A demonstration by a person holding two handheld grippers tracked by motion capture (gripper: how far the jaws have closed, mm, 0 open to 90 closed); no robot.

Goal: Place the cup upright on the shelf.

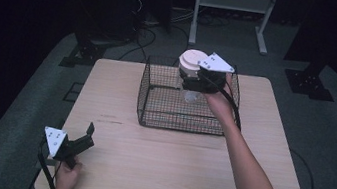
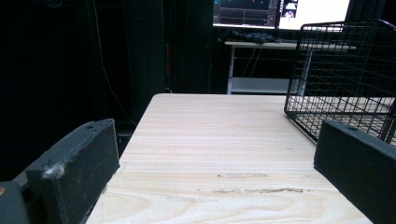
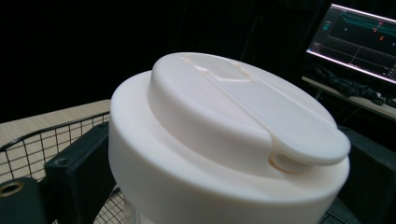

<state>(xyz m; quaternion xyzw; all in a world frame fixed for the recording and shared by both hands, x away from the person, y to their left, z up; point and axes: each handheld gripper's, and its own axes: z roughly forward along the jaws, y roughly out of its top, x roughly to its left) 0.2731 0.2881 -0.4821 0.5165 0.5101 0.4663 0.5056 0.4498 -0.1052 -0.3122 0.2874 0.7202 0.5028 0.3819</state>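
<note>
A clear bottle with a wide white flip-top lid (image 1: 193, 60) hangs upright over the back of a black wire basket (image 1: 152, 121). My right gripper (image 1: 192, 81) is shut on it just under the lid, and the clear body (image 1: 191, 96) reaches down inside the basket. The right gripper view puts the lid (image 3: 224, 121) close up between the two black jaws of the right gripper (image 3: 226, 163), with the basket rim (image 3: 46, 140) below. My left gripper (image 1: 89, 137) rests open near the table's front left corner. Nothing lies between its jaws in the left gripper view (image 2: 217, 140).
The basket (image 2: 336, 70) stands on the far middle of the light wooden table (image 1: 171, 165). A white metal shelf frame (image 1: 233, 3) and cables on the floor lie beyond the table. Monitors glow on a desk (image 2: 280, 44) in the dark background.
</note>
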